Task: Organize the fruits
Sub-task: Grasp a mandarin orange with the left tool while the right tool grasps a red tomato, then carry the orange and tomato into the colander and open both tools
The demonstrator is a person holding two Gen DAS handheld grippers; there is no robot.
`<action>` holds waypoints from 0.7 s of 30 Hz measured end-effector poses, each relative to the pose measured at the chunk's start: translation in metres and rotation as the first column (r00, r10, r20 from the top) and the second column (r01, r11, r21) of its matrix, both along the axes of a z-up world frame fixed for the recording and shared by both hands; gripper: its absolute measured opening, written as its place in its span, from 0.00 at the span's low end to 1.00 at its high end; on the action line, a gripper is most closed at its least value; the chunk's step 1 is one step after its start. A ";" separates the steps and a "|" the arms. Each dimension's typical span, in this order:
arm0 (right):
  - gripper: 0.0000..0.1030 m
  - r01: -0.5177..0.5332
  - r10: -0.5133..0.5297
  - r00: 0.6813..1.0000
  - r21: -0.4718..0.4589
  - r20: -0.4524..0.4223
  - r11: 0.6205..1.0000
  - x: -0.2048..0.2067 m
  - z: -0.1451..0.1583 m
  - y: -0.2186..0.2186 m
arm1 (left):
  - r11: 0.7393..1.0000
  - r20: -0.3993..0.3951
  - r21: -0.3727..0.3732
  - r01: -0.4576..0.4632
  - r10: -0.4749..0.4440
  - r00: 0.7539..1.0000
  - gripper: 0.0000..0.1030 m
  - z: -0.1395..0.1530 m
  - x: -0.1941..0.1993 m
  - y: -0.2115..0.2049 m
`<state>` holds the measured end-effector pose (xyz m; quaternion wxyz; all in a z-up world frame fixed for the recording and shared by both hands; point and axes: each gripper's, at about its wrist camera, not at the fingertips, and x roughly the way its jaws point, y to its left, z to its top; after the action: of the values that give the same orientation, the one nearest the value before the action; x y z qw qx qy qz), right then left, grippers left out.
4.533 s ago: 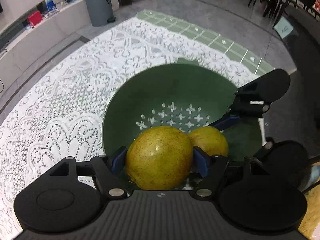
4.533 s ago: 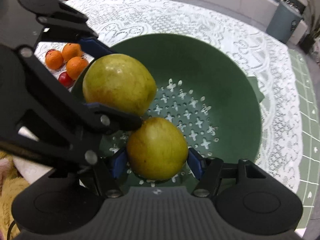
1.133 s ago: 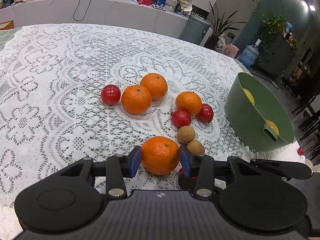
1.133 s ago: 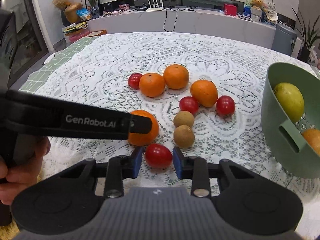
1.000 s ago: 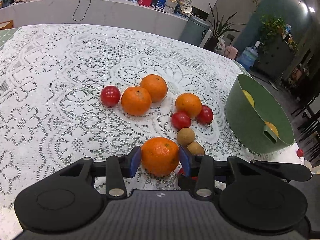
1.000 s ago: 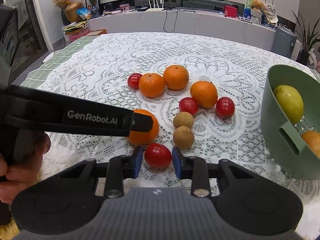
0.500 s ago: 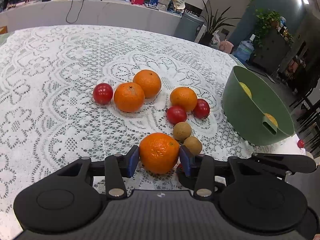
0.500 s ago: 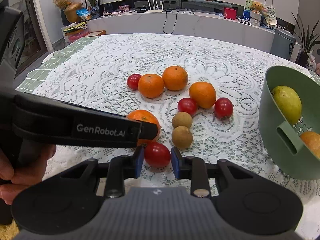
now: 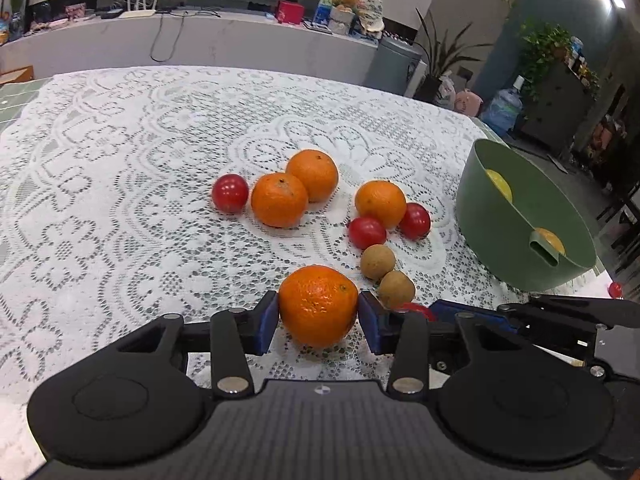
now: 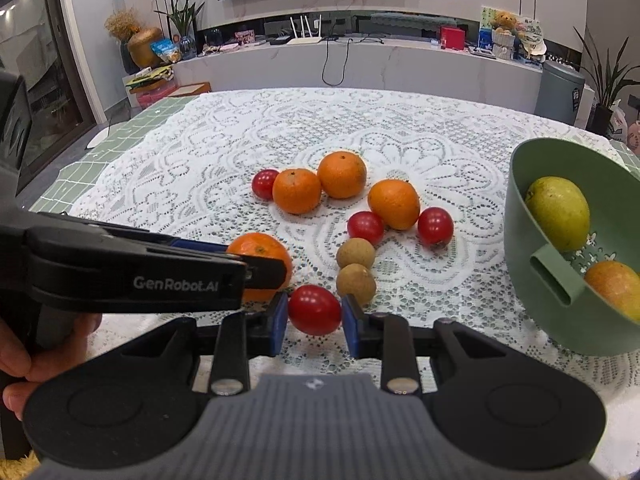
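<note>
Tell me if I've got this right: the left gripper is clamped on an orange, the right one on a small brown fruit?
Not quite. The right gripper is clamped on a small red tomato, as the right wrist view shows. The left gripper does grip the round orange.

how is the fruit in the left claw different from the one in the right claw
The orange in the left claw is orange with dimpled skin; the tomato in the right claw is red, smooth and glossy. The orange is clearly bigger, so the left claw's jaws stand wider than the right's. Both are roundish, gripped from the sides, low over the lace tablecloth.
</note>
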<state>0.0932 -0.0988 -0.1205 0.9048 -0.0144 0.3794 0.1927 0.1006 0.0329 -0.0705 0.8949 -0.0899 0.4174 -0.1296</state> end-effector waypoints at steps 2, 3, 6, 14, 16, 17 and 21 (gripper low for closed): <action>0.25 0.004 -0.004 1.000 0.006 0.011 1.000 -0.003 0.003 -0.002 | 1.000 0.014 -0.017 -0.014 0.014 1.000 0.47 0.004 -0.004 0.003; 0.25 0.007 -0.008 1.000 0.011 0.017 1.000 -0.004 0.004 -0.004 | 0.999 0.020 -0.028 -0.018 0.019 1.000 0.47 0.006 -0.007 0.004; 0.25 0.023 -0.024 0.999 0.035 0.033 0.999 -0.010 0.010 -0.011 | 0.998 0.039 -0.057 -0.027 0.029 0.999 0.47 0.013 -0.014 0.007; 0.25 0.052 -0.064 0.990 0.096 0.126 0.994 -0.034 0.032 -0.037 | 0.994 0.121 -0.106 -0.030 0.043 0.992 0.47 0.044 -0.037 -0.004; 0.25 0.077 -0.093 0.986 0.118 0.137 0.990 -0.039 0.038 -0.049 | 0.990 0.128 -0.139 -0.013 0.031 0.991 0.47 0.051 -0.039 -0.008; 0.25 0.094 -0.112 0.983 0.129 0.142 0.987 -0.040 0.041 -0.055 | 0.989 0.132 -0.146 -0.001 0.021 0.991 0.47 0.055 -0.040 -0.012; 0.25 0.172 -0.205 0.964 0.190 0.170 0.967 -0.045 0.054 -0.084 | 0.991 0.168 -0.126 0.054 -0.032 0.985 0.47 0.070 -0.039 -0.031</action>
<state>0.0485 -0.1824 -0.0670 0.9487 0.0824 0.2735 0.1353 0.0611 0.0019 -0.0005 0.9156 -0.1281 0.3343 -0.1830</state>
